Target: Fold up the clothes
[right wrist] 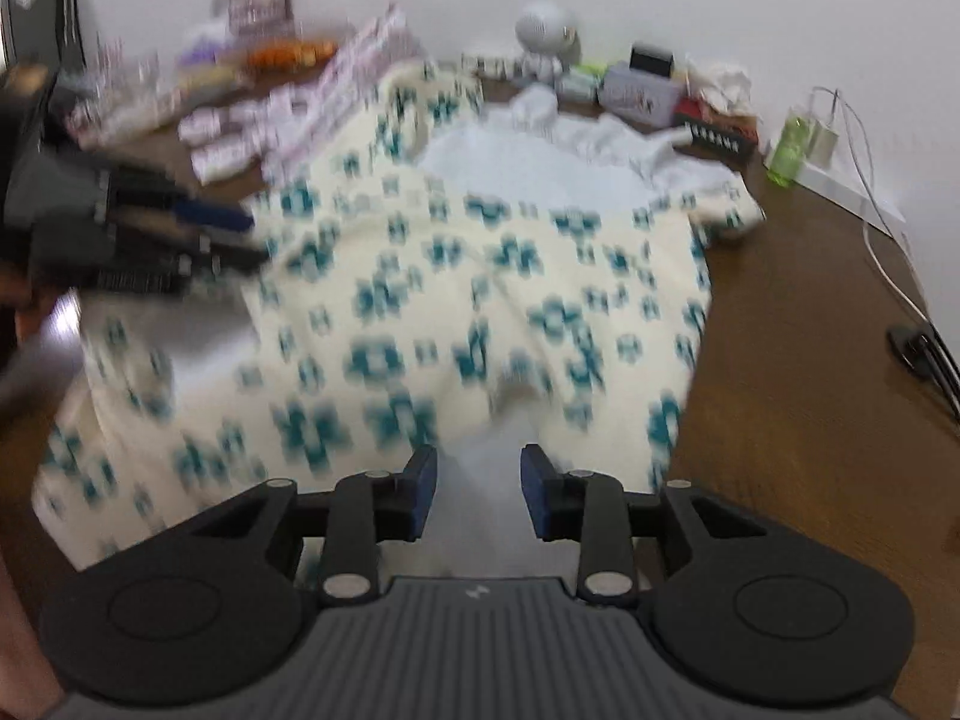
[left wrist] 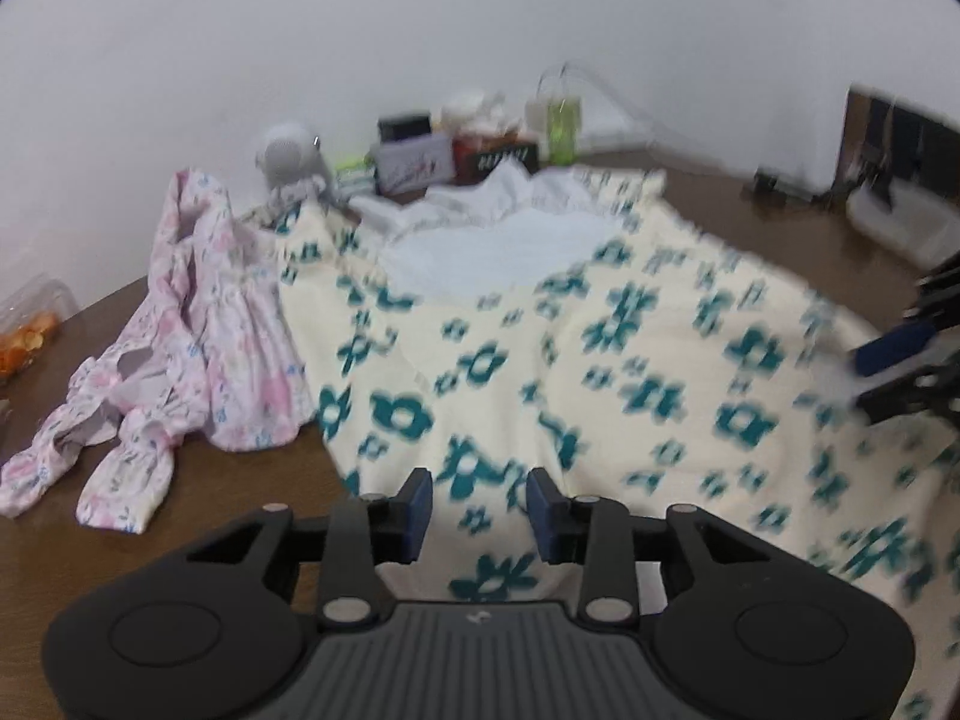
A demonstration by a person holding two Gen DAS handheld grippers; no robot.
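Observation:
A cream garment with teal flowers [left wrist: 600, 360] lies spread on the brown table, its white lining showing at the far end; it also fills the right wrist view [right wrist: 468, 276]. My left gripper [left wrist: 479, 513] is open, just above the garment's near left edge. My right gripper [right wrist: 479, 489] is open over the garment's near right hem. Each gripper shows in the other's view, the right one [left wrist: 864, 381] at the right edge, the left one [right wrist: 252, 240] at the left. Both views are blurred.
A crumpled pink floral garment [left wrist: 198, 324] lies left of the cream one. Boxes, a small white fan [left wrist: 288, 156], a green bottle [left wrist: 561, 126] and a white power strip with cable [right wrist: 852, 192] line the table's far edge by the wall. Bare table [right wrist: 810, 360] lies right.

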